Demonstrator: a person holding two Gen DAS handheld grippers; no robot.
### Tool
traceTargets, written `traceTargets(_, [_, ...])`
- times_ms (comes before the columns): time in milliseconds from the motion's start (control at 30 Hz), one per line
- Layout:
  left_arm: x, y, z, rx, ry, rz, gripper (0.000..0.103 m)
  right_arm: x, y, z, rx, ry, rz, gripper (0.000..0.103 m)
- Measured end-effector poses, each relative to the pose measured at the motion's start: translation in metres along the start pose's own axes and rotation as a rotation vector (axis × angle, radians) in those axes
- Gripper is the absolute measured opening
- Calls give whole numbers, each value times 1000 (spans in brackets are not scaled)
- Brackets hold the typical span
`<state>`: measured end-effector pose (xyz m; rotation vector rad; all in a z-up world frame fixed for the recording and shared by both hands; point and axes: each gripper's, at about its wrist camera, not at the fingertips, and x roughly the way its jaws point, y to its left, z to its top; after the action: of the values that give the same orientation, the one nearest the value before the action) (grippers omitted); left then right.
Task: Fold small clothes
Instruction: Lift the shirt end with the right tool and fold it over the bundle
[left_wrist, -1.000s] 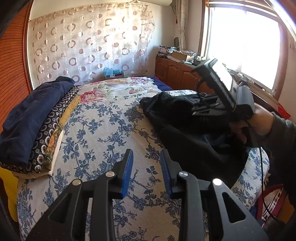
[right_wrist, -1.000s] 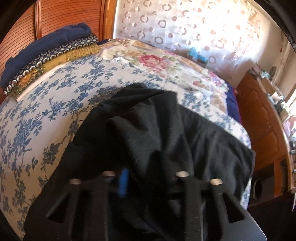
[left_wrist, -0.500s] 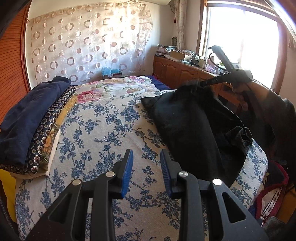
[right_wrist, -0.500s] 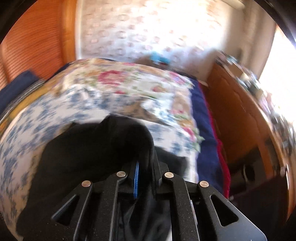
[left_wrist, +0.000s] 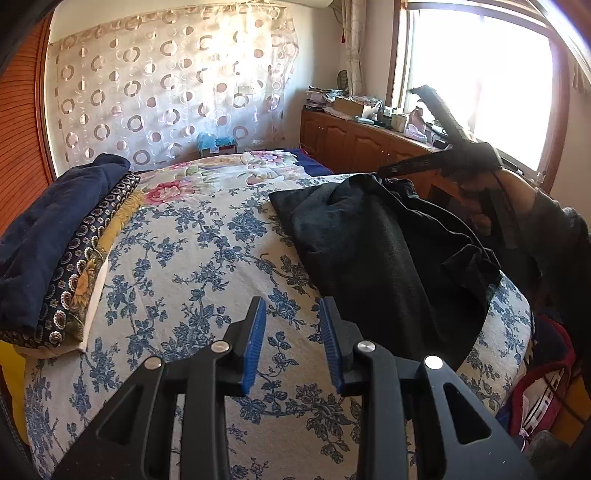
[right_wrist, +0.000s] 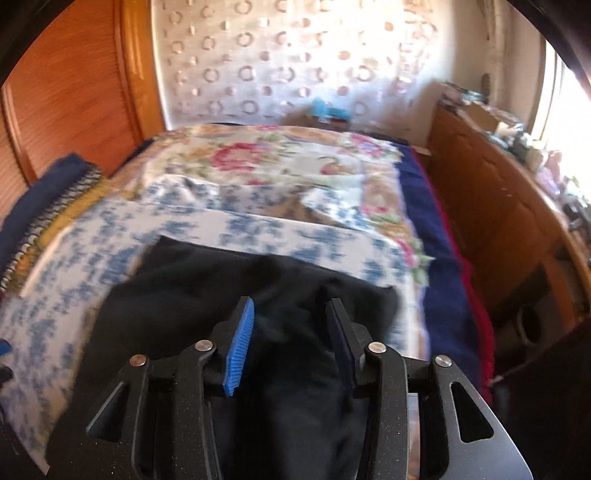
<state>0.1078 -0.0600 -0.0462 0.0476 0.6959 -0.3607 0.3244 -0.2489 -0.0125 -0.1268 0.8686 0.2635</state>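
A black garment (left_wrist: 384, 251) lies crumpled on the right half of the blue-flowered bedspread (left_wrist: 192, 258). My left gripper (left_wrist: 293, 314) is open and empty, hovering over the bedspread just left of the garment's near edge. My right gripper (right_wrist: 290, 314) is open with its jaws apart directly over the black garment (right_wrist: 207, 295); no cloth is pinched between the pads. In the left wrist view the right gripper (left_wrist: 384, 171) sits at the garment's far right corner, held by a hand.
A stack of folded dark blue and patterned cloth (left_wrist: 55, 236) lies along the bed's left side. A floral quilt (left_wrist: 236, 173) covers the far end. A wooden cabinet (left_wrist: 369, 144) runs under the window at the right. A red bag (left_wrist: 539, 384) sits beside the bed's right edge.
My right gripper was shut on the lifted black garment half a second ago; it has opened and the garment has dropped onto the bed. My left gripper has stayed in place.
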Motion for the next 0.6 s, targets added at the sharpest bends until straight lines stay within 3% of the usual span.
traceTargets(267, [3, 1, -5, -2, 9, -6, 29, 51, -5, -3, 90, 115, -33, 44])
traceTargets(333, [3, 2, -6, -3, 11, -7, 29, 50, -4, -4, 72, 116, -29, 23])
traceTargets(367, [2, 2, -6, -2, 10, -8, 29, 44, -3, -3, 54, 100, -32, 10])
traceTargets(400, [2, 1, -7, -1, 9, -10, 29, 36, -4, -2, 43, 74, -42, 8])
traceTargets(500, [2, 0, -7, -1, 8, -13, 29, 1, -21, 8, 69, -56, -180, 6])
traceTargets(567, [4, -3, -7, -1, 10, -17, 29, -11, -35, 12, 103, -65, -244, 7])
traceTargets(600, [4, -4, -8, 2, 10, -19, 29, -12, -38, 12, 98, -57, -261, 14])
